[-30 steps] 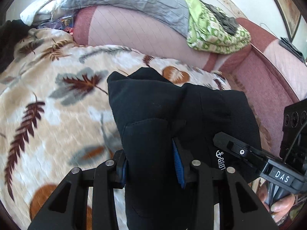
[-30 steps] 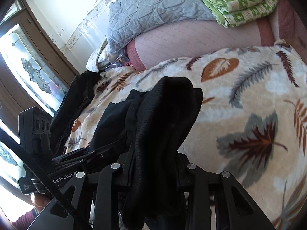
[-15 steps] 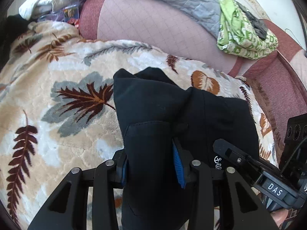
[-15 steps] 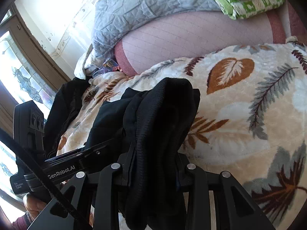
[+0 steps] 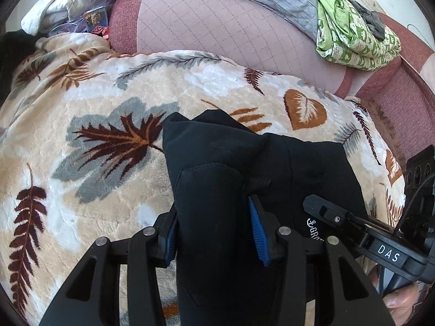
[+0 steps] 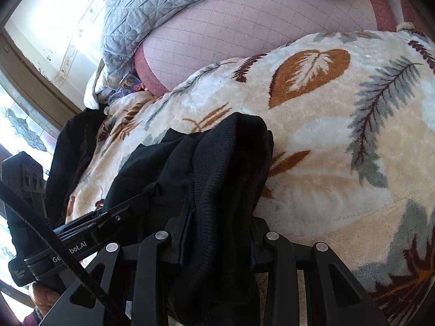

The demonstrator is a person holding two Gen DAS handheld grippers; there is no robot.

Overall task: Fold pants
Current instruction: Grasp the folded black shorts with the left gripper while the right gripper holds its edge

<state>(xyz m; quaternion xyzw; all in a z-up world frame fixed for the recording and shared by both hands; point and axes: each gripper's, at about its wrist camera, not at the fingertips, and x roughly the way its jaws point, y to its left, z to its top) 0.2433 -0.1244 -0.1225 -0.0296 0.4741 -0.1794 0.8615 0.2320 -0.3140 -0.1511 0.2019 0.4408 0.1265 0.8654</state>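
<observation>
Both claws loaded: my left claw [image 5: 214,233] is clamped on a thick bunch of the black soft-fabric pants [image 5: 244,163], blue pads pressed into the cloth on either side; my right claw [image 6: 217,233] is closed on the ribbed knit edge of the same pants [image 6: 225,168], probably waistband or cuff, cannot tell which. Pants hang bunched between the two claws, held just above the cream plush blanket with brown and grey leaf print [image 5: 95,108]; whether the lowest cloth touches it I cannot tell. Judgement: I am carrying the garment out to lay it flat, fold not yet made. To do it well: hold both grips firm, draw the claws apart until the held edge is taut, set the far end down first, then lower the rest so no cloth tucks under. Plush will drag, so lift rather than slide. Surface is a couch seat under the blanket; pink quilted backrest [image 5: 217,27] behind, grey quilted cover [image 6: 152,8] draped over it, green patterned cloth [image 5: 353,35] on the right arm end, stained-glass window [image 6: 19,125] at left.
</observation>
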